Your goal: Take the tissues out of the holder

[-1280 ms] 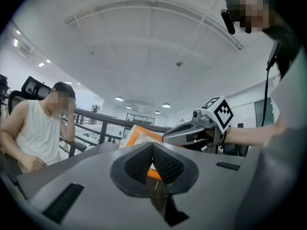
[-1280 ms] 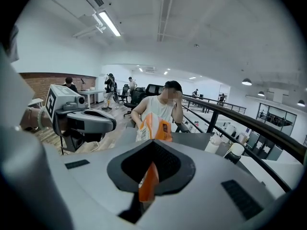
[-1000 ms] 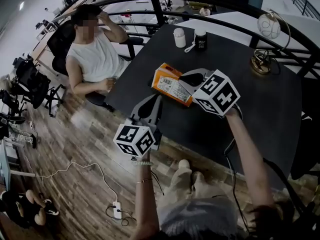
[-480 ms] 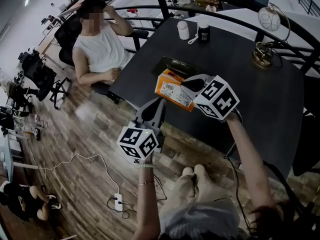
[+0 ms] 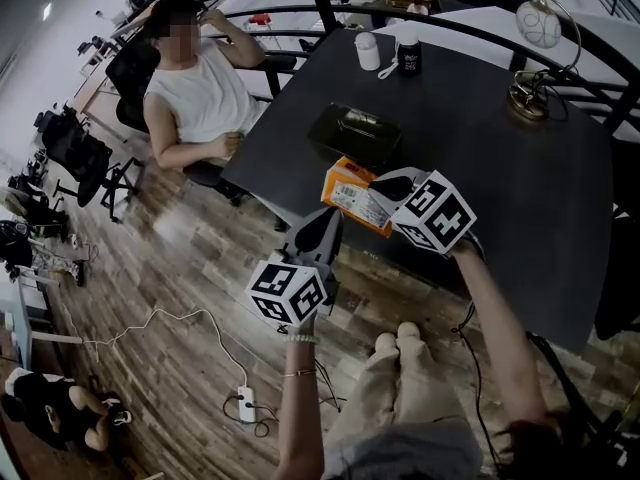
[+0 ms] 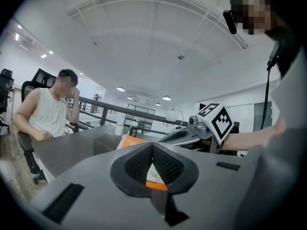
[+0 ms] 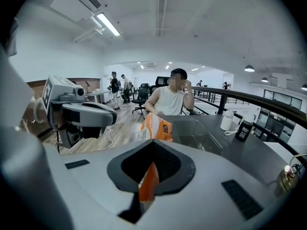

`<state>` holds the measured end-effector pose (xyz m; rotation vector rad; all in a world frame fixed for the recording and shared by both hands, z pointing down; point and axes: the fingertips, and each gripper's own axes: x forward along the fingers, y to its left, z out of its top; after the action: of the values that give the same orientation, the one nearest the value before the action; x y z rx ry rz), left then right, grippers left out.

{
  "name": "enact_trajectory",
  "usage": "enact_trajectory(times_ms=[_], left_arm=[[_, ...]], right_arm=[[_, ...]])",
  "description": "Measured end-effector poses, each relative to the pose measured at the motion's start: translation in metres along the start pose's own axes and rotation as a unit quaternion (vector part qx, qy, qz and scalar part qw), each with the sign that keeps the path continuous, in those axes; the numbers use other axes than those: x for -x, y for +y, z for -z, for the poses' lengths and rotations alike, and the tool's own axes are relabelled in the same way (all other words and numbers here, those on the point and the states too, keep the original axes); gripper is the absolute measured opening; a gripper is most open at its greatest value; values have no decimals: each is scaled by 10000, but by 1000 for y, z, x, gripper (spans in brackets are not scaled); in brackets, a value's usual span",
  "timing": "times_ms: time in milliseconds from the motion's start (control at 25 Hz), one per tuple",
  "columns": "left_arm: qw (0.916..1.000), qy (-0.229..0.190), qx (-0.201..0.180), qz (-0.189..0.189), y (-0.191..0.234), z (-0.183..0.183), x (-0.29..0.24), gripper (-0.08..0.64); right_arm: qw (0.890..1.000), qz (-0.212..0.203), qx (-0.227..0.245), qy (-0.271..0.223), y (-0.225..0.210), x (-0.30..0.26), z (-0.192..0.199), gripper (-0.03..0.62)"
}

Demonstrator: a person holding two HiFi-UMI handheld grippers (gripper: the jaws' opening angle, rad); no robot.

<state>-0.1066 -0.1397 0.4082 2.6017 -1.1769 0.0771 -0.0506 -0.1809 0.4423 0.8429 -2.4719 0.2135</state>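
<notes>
The tissue pack [image 5: 352, 192] is hanging clear of the dark tissue holder [image 5: 356, 134], out in the air above the near edge of the tabletop [image 5: 500, 173], just on your side of the holder and not touching it. You are gripping it from two sides. Your right gripper [image 5: 378, 184] is reaching in from the right, and its jaws are pressing together on the orange wrapper. In the right gripper view the pack is running through the slit between the pads and standing up beyond them, tilted, with its printed label facing left. Your left gripper [image 5: 328, 218] is pointing up at the pack's near left corner. In the left gripper view its jaws are drawn together too, and the white and orange label is showing in the narrow gap between the pads, so the jaws are pinching that edge of the pack.

The holder is sitting open-topped toward the tabletop's left edge. A white cup [image 5: 367, 51] and a black can [image 5: 407, 56] are standing together by the far edge. A person in a white sleeveless top [image 5: 195, 103] is sitting at the far left corner.
</notes>
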Motion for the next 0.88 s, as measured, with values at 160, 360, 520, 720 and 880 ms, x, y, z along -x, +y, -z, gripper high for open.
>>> enact_trajectory(times_ms=[160,360,520,720,880], left_arm=[[9999,145,50,43,1,13,-1,8],[9996,272,96,42,8,28,-2,8],[9993,349,139,22,12,37,-4,8],[9987,476,207,9,16,51,-8,8],[9982,541,247,-15,18,59,-7,8]], right_arm=[[9998,44,-38,188,2,-15,21,14],[9993,173,63,313,1,-33,36,14],[9983,292,256,439,4,-43,43,14],[9971,373,460,470,9,-56,49,14],[9982,253,324,438,16,-62,49,15]])
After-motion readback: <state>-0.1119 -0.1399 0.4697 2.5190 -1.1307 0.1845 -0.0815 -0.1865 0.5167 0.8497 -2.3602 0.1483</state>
